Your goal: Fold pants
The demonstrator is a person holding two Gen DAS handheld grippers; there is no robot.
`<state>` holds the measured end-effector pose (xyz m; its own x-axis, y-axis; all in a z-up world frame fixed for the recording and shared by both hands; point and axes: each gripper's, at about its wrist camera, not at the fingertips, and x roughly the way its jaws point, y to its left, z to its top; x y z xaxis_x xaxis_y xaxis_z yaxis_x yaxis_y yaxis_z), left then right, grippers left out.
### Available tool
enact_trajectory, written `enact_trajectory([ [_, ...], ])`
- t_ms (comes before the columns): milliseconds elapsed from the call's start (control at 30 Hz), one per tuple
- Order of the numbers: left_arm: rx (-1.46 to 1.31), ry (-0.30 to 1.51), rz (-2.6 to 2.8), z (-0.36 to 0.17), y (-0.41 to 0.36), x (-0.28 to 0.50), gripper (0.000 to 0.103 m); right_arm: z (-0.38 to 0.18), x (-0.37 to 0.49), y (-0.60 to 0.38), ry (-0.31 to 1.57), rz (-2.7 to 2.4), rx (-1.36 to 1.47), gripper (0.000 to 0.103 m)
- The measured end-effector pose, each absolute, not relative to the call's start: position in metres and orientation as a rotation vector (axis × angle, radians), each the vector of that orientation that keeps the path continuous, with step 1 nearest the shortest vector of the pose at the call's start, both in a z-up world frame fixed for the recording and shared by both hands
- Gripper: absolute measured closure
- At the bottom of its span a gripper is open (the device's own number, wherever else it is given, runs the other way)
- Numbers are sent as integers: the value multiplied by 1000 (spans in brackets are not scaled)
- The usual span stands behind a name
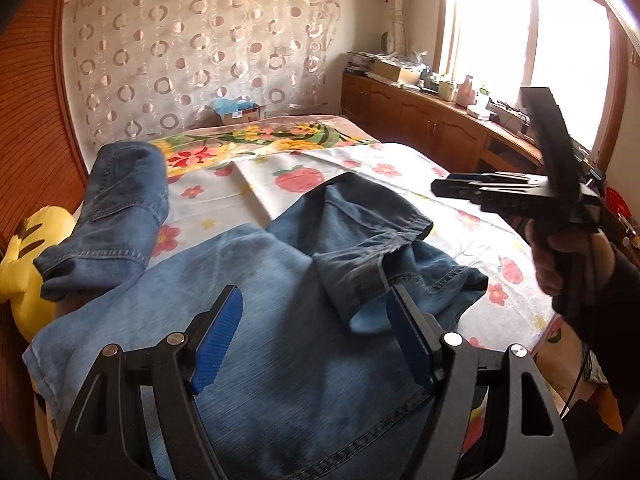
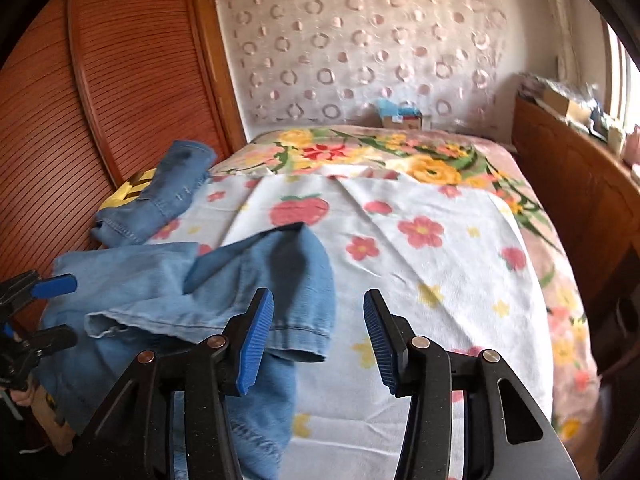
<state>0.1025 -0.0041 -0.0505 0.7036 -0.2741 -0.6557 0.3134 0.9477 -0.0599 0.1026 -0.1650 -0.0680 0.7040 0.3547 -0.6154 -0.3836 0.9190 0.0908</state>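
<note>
Pants (image 1: 248,280) sprawl rumpled across the flowered bedsheet (image 1: 400,172). Left wrist view: left gripper (image 1: 314,312) hovers above the denim, fingers spread, gripping nothing. Right wrist view: right gripper (image 2: 318,322) parted, empty, beside a pant-leg hem.

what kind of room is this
Most likely a bedroom in a home: a bed with a flowered sheet, a wooden cabinet under a window, and a wardrobe-like slatted wooden door beside the bed.

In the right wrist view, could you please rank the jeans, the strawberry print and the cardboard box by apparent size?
1. jeans, largest by far
2. strawberry print
3. cardboard box, smallest, though it sits farthest away, so its true size is uncertain
</note>
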Motion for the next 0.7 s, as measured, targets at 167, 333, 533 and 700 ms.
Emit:
enact_trajectory([
  [167, 77, 744, -343, -58, -16, 114, 28, -72, 111, -153, 712, 430, 7, 54],
  [333, 97, 765, -358, -65, -26, 124, 28, -78, 120, -142, 748, 451, 8, 54],
  [533, 107, 777, -391, -67, -33, 129, 51, -91, 139, -139, 795, 459, 20, 54],
  [700, 98, 780, -419, -66, -33, 128, 72, -96, 153, -143, 828, 486, 69, 54],
])
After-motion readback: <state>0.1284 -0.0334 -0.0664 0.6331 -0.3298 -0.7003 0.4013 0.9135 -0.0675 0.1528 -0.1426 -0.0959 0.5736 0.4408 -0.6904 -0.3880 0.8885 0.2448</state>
